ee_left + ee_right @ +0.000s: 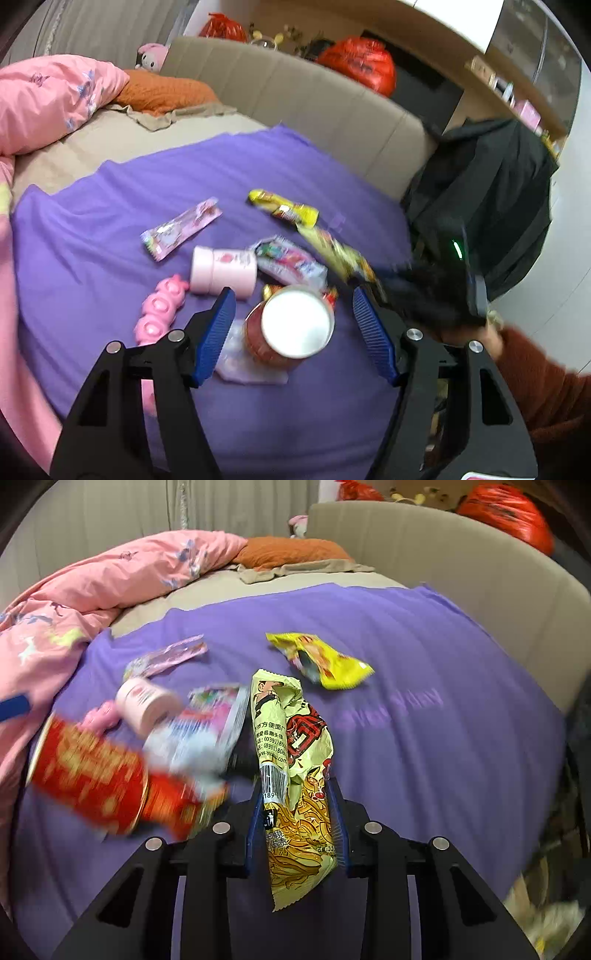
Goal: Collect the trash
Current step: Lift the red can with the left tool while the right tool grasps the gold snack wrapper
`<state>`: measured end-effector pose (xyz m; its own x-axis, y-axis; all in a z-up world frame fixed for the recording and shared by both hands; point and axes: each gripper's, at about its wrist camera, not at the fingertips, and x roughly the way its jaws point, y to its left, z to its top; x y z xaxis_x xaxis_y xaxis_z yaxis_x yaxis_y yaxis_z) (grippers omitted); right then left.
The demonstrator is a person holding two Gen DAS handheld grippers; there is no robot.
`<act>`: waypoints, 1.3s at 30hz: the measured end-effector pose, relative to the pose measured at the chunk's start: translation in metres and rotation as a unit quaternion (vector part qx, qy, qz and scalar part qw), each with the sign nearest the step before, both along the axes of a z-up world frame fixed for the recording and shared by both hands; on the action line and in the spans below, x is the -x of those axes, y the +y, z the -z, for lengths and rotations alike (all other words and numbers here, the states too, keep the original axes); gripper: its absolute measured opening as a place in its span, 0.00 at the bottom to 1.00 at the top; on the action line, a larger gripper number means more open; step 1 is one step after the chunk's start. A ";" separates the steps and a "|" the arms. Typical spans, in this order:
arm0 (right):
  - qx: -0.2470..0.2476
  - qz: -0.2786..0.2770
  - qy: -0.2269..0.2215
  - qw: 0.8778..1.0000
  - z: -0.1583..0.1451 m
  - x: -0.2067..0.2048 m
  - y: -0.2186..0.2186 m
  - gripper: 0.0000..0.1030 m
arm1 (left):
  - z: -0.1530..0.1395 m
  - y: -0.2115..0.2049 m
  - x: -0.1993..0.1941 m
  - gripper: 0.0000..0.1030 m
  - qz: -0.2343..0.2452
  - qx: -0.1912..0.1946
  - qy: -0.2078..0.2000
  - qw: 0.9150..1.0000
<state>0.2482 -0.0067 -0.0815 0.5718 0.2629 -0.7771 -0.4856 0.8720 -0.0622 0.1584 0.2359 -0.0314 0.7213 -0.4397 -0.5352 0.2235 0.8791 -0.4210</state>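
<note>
Noodle wrapper (295, 775) pinched in right fingers (334, 812), left fingers (218, 332) wide around red can (291, 328), pink jar (223, 271) beside

purple sheet (424, 657) | on it: pale-yellow noodle wrapper (291, 746), bright-yellow wrapper (332, 664), red-gold can (92, 775), pink jar (147, 705) | beside: pink floral duvet (92, 579)

Crinkled glossy noodle wrapper (291, 775), soft matt purple cloth (424, 738), ribbed blue fingers (216, 332)

A home bedroom: bed (461, 646) with padded headboard (424, 550), pink duvet (110, 576), plush toy (151, 57)
</note>
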 end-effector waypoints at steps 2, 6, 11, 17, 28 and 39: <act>0.007 0.008 -0.016 1.000 0.001 0.026 -0.008 0.30 | 0.002 -0.001 -0.003 0.61 0.009 0.016 -0.015 1.000; -0.009 0.039 -0.019 0.999 0.009 0.074 -0.030 0.30 | 0.014 -0.011 -0.016 0.61 -0.007 0.010 0.004 1.000; -0.078 0.067 0.002 0.995 0.017 0.106 -0.059 0.34 | 0.028 -0.030 -0.020 0.57 -0.016 -0.064 0.082 0.994; -0.120 0.030 0.005 0.992 0.013 0.123 -0.078 0.46 | -0.002 -0.027 0.005 0.56 -0.023 -0.150 0.121 0.981; -0.098 -0.007 -0.008 0.995 0.007 0.143 -0.080 0.55 | -0.013 -0.058 0.004 0.57 -0.005 -0.181 0.087 0.980; -0.104 0.008 -0.008 0.995 0.001 0.131 -0.086 0.55 | -0.003 -0.045 0.035 0.59 0.039 -0.188 0.041 0.980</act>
<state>0.1176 -0.0932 -0.0821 0.5892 0.4076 -0.6976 -0.4724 0.8743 0.1118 0.1236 0.1906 -0.0285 0.6409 -0.2511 -0.7253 0.2741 0.9575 -0.0893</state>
